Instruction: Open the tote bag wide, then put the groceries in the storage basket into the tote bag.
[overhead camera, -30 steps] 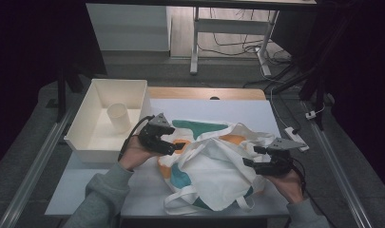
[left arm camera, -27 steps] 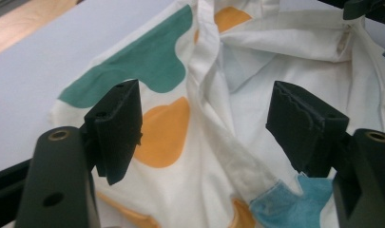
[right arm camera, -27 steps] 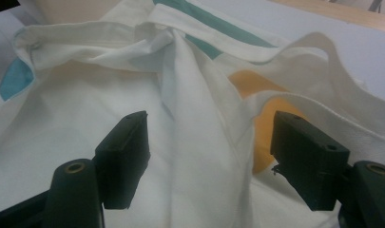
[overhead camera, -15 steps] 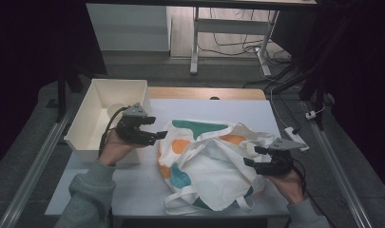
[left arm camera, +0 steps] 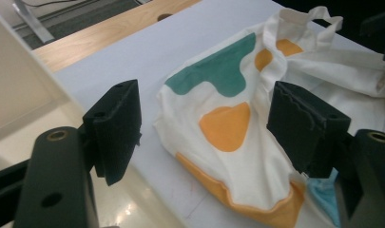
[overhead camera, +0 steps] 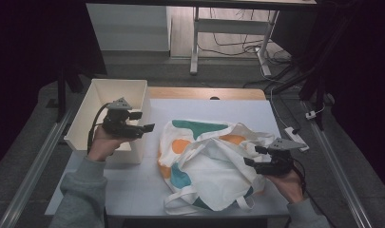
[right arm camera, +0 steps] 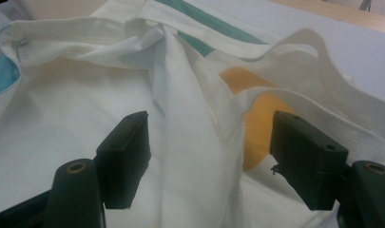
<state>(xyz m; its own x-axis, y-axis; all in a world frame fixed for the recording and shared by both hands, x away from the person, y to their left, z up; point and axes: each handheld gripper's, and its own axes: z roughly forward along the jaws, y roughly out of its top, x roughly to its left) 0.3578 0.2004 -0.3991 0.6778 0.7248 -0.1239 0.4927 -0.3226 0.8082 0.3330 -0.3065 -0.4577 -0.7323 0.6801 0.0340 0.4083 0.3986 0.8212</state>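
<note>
Bag (overhead camera: 206, 164) bears teal and orange patches, apparently no legible writing. Left gripper (overhead camera: 149, 127) released, beside box (overhead camera: 92, 111). Right gripper (overhead camera: 251, 156) released, jaws straddling bag's cloth.

Cream tote bag (overhead camera: 214, 166) with teal, orange blotches; white bin (overhead camera: 115, 90); pale table (overhead camera: 214, 107); black tongs (overhead camera: 149, 128).

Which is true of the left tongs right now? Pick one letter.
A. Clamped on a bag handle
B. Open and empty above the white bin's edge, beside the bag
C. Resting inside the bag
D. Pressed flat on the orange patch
B: the left tongs stand open with nothing between them, over the white bin, apart from the tote bag.
</note>
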